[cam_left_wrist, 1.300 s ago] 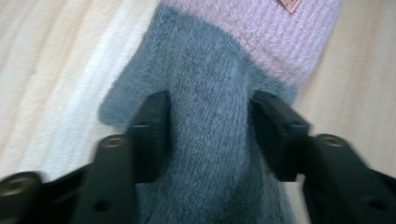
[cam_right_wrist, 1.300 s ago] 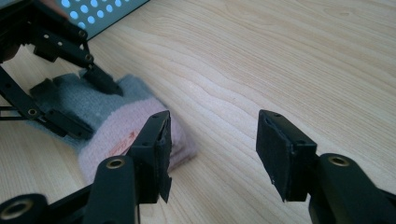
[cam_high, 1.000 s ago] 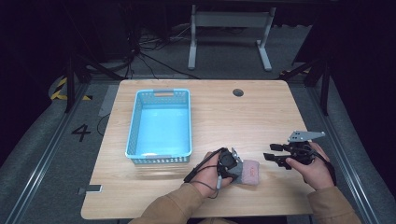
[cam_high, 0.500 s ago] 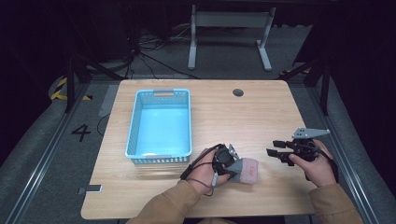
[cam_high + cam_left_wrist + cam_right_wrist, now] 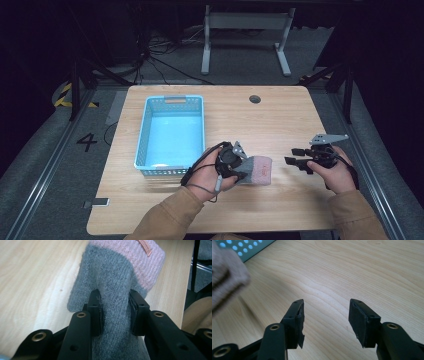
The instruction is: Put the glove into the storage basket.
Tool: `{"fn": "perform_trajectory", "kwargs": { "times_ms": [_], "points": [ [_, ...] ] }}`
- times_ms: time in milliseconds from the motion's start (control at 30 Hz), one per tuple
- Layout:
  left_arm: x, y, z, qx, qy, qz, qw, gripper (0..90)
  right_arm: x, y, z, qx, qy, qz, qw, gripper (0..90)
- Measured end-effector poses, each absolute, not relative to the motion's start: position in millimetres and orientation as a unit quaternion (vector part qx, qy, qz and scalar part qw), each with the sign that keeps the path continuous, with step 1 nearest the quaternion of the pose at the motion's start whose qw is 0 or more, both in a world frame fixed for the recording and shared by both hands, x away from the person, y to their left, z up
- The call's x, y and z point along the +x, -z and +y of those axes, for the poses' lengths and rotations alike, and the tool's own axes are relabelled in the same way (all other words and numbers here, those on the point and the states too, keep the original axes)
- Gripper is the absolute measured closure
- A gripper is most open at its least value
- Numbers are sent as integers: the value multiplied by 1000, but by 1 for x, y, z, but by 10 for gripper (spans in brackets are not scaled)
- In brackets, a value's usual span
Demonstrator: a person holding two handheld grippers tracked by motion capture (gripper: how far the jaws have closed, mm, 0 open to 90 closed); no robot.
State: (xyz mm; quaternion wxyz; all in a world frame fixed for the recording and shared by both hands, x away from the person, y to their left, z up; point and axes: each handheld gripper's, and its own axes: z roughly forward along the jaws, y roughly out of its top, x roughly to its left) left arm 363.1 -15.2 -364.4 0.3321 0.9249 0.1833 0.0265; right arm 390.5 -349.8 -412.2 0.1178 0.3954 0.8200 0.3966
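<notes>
The left claw (image 5: 113, 312) pinches a grey knitted sock (image 5: 117, 285) with a pink cuff (image 5: 261, 170), and its pads press the wool from both sides. The sock hangs just above the table (image 5: 280, 120), near the front edge. Its long axis points from the left claw toward the right claw (image 5: 325, 320), which is spread with nothing between. The blue basket (image 5: 145, 135) lies just beside the left hand, on its far left side, so the left hand is the nearer one.

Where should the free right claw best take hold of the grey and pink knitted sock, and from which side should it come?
Probably the pink cuff: it sticks out free toward the open right claw, while the left claw already pinches the grey part. Come in level from the right, jaws spanning the flat cuff.
</notes>
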Motion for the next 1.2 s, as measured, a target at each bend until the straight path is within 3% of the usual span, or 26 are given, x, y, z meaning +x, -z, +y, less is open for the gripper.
{"fn": "perform_trajectory", "kwargs": {
  "times_ms": [533,1200],
  "points": [
    [379,322,45,911,-69,210,348,683,397,415,-344,396,-395,822,110,471],
    [410,308,107,900,-104,256,338,683,390,427,-341,403,-383,826,98,472]
  ]
}}
